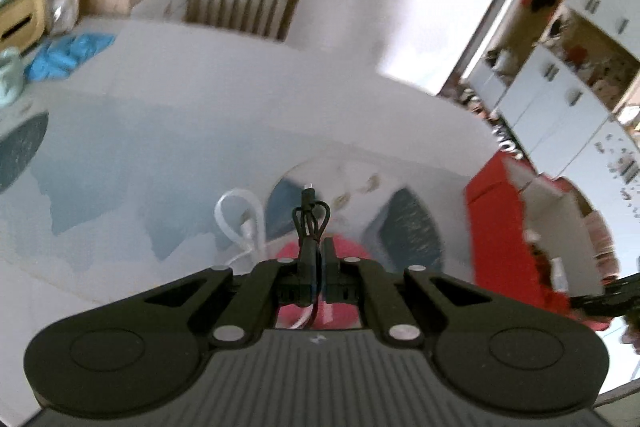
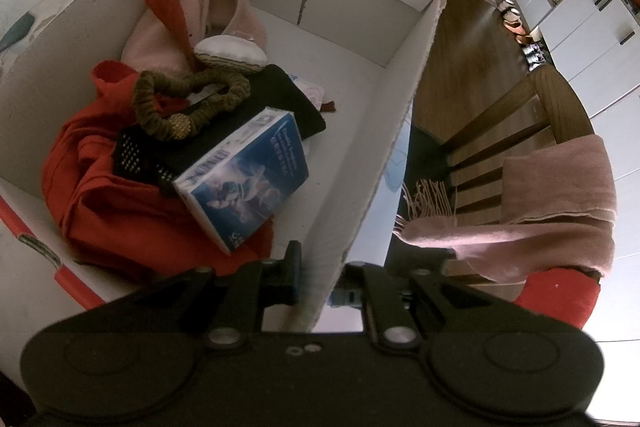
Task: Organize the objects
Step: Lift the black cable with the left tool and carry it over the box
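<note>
Above the table [image 1: 200, 107], left gripper [image 1: 316, 247] clamps a black cable [image 1: 310, 223] — right gripper [image 2: 316, 275] pinches the box wall [image 2: 360, 187].

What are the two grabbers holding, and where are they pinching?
The left gripper pinches a bundled black cable near its lower end. The right gripper clamps the side wall of the cardboard box at its rim.

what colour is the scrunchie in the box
Olive-brown scrunchie, with a gold beaded ball; clearest in the right wrist view.

The right gripper [image 2: 316, 277] clamps the cardboard box [image 2: 372, 163] wall at lower centre; a blue carton [image 2: 248, 179] lies inside on red cloth [image 2: 100, 187].
</note>
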